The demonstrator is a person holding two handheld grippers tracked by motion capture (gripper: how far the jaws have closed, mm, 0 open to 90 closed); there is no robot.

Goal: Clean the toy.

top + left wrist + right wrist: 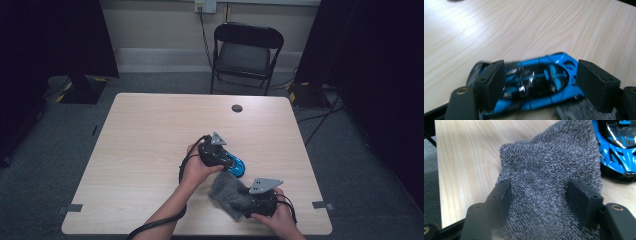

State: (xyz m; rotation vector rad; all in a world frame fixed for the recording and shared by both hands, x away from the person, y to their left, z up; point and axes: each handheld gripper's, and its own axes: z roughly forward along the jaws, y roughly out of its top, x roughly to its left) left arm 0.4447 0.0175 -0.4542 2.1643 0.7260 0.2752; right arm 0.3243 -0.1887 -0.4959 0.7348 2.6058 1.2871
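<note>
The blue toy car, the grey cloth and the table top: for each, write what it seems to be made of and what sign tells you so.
Blue toy car: glossy paint over what looks like hard plastic or metal, with bright glints on the body.
Grey cloth: soft looped terry, seemingly a towel, matt and fuzzy all over.
Table top: pale wood or wood-look laminate, smooth, with visible grain lines.

On the table [150,130] the toy car [236,165] lies right of centre, toward the near edge, with the cloth [227,192] just in front of it and touching it, close to the near edge. The left gripper [225,161] sits at the car's left, its jaws either side of the car, and the right gripper [250,202] lies on the cloth's near right corner, cloth between its jaws. A chair [245,52] stands on the floor behind the table.
</note>
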